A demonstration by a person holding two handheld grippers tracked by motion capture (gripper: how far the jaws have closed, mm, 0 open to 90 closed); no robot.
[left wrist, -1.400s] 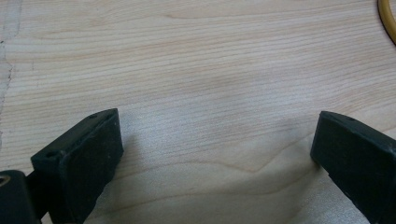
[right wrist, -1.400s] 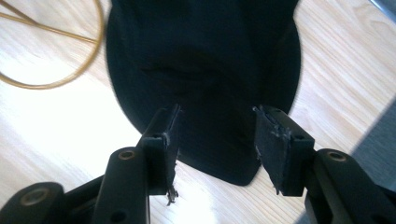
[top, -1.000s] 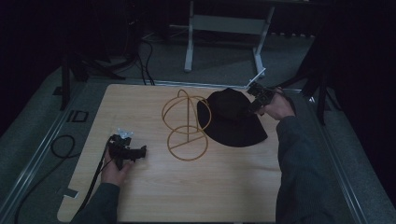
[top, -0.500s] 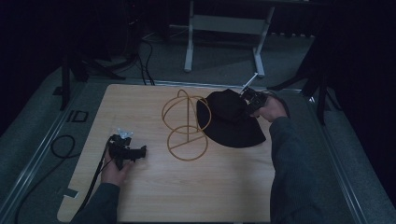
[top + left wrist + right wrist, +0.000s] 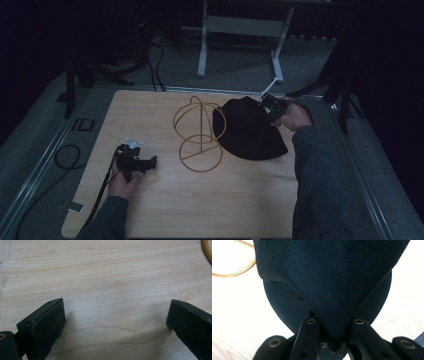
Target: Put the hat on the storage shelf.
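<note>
A black bucket hat (image 5: 250,132) lies on the wooden table (image 5: 165,210), right of centre. It leans against a gold wire hat stand (image 5: 199,131). My right gripper (image 5: 268,107) sits at the hat's far right side. Its jaws have just been closing and are now shut on a fold of the hat's fabric (image 5: 332,277), which bunches to a point between the right gripper (image 5: 335,327) pads. A loop of the wire stand (image 5: 237,272) shows behind the hat. My left gripper (image 5: 149,163) rests low over the table at the front left. In its own view the left gripper (image 5: 116,308) is open over bare wood.
An edge of the stand's gold base ring (image 5: 207,250) lies just ahead of the left gripper. A black cable (image 5: 65,160) trails off the table's left side. Metal rails frame the table, and a grey stand base (image 5: 240,30) sits on the floor beyond.
The right hand has shifted slightly left onto the hat, and its jaws have closed on the fabric. The left hand has kept still.
</note>
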